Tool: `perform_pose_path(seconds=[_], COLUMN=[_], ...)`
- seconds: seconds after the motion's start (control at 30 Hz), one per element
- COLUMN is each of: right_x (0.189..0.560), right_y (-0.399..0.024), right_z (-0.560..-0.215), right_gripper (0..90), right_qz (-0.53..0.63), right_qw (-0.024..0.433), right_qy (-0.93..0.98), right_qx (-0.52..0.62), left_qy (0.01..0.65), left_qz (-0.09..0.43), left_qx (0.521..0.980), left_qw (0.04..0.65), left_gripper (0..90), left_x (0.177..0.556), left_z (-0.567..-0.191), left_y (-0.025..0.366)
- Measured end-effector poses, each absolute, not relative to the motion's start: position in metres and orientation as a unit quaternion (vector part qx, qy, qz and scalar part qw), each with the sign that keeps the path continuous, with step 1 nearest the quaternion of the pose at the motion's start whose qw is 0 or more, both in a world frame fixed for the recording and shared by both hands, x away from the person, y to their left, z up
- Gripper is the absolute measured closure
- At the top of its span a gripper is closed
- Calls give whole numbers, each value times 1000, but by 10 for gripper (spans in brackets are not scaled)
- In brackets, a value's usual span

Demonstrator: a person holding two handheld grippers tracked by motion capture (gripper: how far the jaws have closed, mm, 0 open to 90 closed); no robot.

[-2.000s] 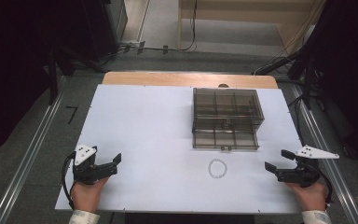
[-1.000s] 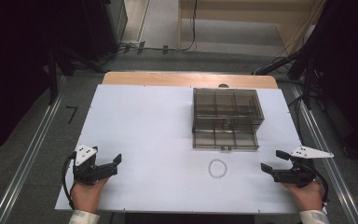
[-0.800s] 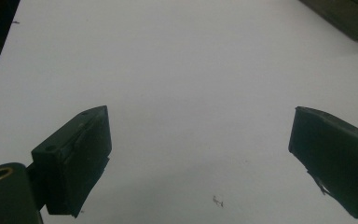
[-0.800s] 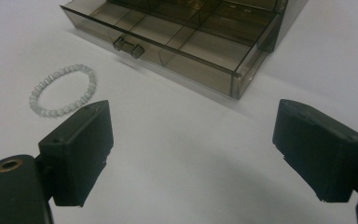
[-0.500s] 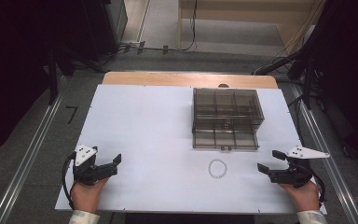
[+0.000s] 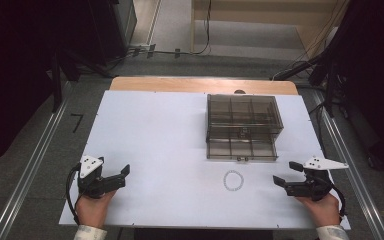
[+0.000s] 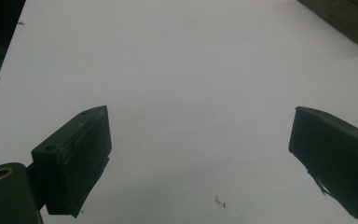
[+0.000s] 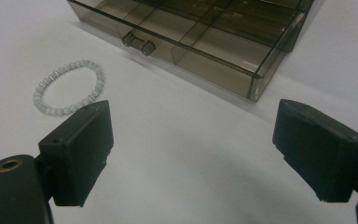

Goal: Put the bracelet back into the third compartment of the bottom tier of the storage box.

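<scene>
Now the right gripper (image 6: 286, 175), jaws wide apart, reaches left for the bracelet (image 6: 233, 180) near the box's (image 6: 244, 120) open drawer (image 6: 241, 149); next it must close on it, while the left gripper (image 6: 125, 174) waits open.

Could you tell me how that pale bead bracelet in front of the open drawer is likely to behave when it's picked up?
The bead bracelet is a loop of small separate beads, so it will probably sag limp. It looks light, lying flat on the white table. The smooth round beads may slip between the right tool's flat pads.
</scene>
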State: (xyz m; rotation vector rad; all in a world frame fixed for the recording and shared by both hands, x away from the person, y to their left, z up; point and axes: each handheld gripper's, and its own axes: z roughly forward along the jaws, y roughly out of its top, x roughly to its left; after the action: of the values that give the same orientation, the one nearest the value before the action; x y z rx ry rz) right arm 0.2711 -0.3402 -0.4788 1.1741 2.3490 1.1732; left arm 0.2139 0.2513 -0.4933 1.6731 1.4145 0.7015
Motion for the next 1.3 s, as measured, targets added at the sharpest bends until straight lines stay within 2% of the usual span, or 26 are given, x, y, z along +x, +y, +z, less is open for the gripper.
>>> perform_pose_path(seconds=[0.93, 1.3], right_x=[270, 266], right_y=[-322, -320], right_z=[-480, -478], right_gripper=[110, 116], right_qz=[396, 400], right_qw=[134, 148], right_qy=[819, 816], right_qx=[392, 389], left_qy=[564, 561], left_qz=[280, 287], left_qx=[659, 663], left_qw=[410, 404], left_gripper=[62, 63], left_x=[212, 212], left_z=[-493, -492], left_y=[252, 250])
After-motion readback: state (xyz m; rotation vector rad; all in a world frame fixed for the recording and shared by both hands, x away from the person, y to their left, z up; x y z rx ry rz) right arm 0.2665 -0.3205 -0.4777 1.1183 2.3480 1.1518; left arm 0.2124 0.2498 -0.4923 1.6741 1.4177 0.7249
